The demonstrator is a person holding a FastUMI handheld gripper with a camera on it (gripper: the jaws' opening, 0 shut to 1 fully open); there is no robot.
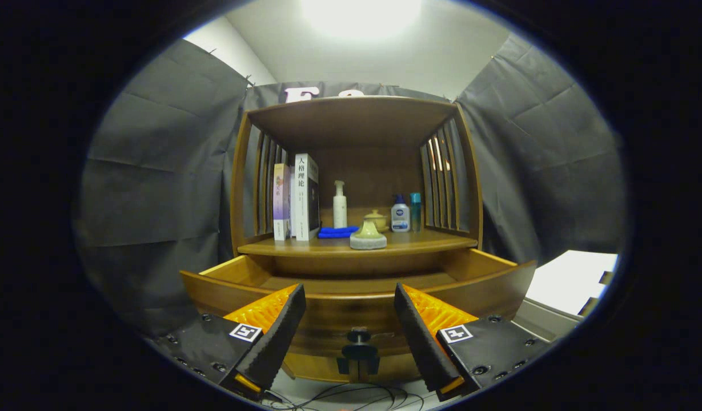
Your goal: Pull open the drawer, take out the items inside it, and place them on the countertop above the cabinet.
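The wooden drawer [322,311] stands pulled out from the cabinet, just ahead of my fingers. Its dark knob [358,337] hangs on the front panel, between and slightly below the fingertips. I see only bare wood on the part of the drawer's floor [351,283] that shows. My gripper [351,297] is open, its two fingers spread wide before the drawer front, touching nothing. On the countertop [419,242] above sit a blue cloth [336,232] and a pale cone-shaped stone piece [368,237] near the front edge.
Farther back on the countertop stand upright books [298,197], a white pump bottle [340,204], a small lidded jar [376,220], a white-and-blue bottle [400,214] and a teal tube [415,211]. Slatted side walls and a top shelf enclose it. A white surface [568,279] lies at the right; cables [351,395] trail below.
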